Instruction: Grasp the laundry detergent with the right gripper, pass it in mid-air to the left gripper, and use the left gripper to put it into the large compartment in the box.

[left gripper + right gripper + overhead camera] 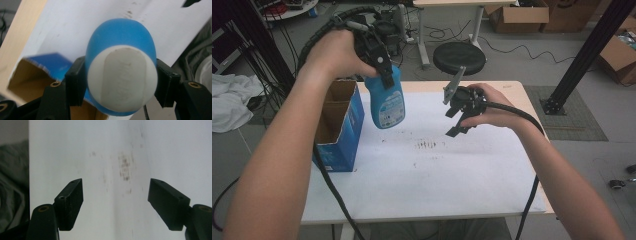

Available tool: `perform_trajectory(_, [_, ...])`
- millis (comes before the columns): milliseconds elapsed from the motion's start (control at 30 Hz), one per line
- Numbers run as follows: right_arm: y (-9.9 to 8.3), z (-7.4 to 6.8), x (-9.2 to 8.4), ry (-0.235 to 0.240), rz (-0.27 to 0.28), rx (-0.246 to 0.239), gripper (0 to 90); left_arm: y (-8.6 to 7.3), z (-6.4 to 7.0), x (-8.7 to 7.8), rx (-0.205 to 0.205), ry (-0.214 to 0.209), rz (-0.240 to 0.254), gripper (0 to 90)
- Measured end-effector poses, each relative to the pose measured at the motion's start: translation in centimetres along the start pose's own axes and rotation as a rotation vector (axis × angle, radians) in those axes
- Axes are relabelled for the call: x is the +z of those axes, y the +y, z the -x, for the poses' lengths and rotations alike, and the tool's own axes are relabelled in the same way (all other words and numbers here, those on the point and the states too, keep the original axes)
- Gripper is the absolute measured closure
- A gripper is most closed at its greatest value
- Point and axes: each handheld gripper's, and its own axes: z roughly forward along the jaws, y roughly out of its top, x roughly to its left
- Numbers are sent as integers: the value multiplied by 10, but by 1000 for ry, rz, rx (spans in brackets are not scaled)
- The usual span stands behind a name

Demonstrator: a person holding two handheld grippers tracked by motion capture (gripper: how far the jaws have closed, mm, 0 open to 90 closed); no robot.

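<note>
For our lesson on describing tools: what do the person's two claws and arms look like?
Both the left claw and the right claw are black, each with two blocky, flat-faced jaws and brass-coloured screw holes. A thick black cable trails from each. The right claw carries a grey three-cornered plate. Both forearms are bare, with no sleeves in view.

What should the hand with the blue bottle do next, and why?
Probably carry the bottle a bit to the left, over the open box, then lower it in. The left gripper is shut on the bottle's top end and holds it in the air, above the table, just right of the box. The right gripper is open and holds nothing, so it need not help.
</note>
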Motion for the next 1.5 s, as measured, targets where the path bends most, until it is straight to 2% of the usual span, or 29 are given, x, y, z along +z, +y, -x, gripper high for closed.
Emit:
perform_trajectory(33, [-4,1,0,-1,-38,5,281,-3,-5,-4,-45,12,3,387])
perform_trajectory(67, [-13,2,0,-15,-105,1,279,-10,-17,-12,-133,31,-3,387])
perform_trajectory(133, [-21,2,-1,-26,-164,-4,280,-19,-26,-18,-228,57,3,387])
perform_trajectory(233, [-32,3,-4,-42,-219,1,280,-33,-43,-26,-353,89,-16,387])
perform_trajectory(300, [-40,4,-8,-57,-245,10,280,-44,-53,-28,-451,110,-27,387])
perform_trajectory(333, [-44,4,-10,-60,-256,22,280,-49,-57,-29,-488,122,-35,387])
perform_trajectory(367, [-44,4,-10,-60,-256,22,280,-49,-57,-29,-488,122,-35,387])
perform_trajectory(433, [-54,5,-15,-75,-290,32,280,-62,-68,-29,-573,160,-60,387])
perform_trajectory(533, [-64,7,-20,-81,-318,49,279,-75,-77,-27,-640,188,-74,387])
perform_trajectory(600, [-71,8,-23,-85,-330,60,280,-83,-82,-26,-678,191,-77,388])
perform_trajectory(767, [-85,10,-31,-91,-345,86,280,-97,-88,-25,-741,176,-51,387])
perform_trajectory(967, [-97,12,-39,-102,-346,103,280,-101,-90,-18,-767,170,-51,387])
perform_trajectory(1100, [-102,12,-43,-109,-344,107,280,-103,-89,-1,-775,163,-71,388])
perform_trajectory(1133, [-103,12,-43,-108,-337,112,280,-103,-89,-1,-775,163,-71,388])
perform_trajectory(1200, [-104,13,-45,-111,-340,114,280,-106,-90,12,-778,145,-78,388])
perform_trajectory(1367, [-106,13,-47,-119,-340,123,280,-110,-90,32,-781,143,-106,388])
perform_trajectory(1500, [-108,13,-47,-119,-331,128,280,-115,-92,48,-789,125,-108,388])
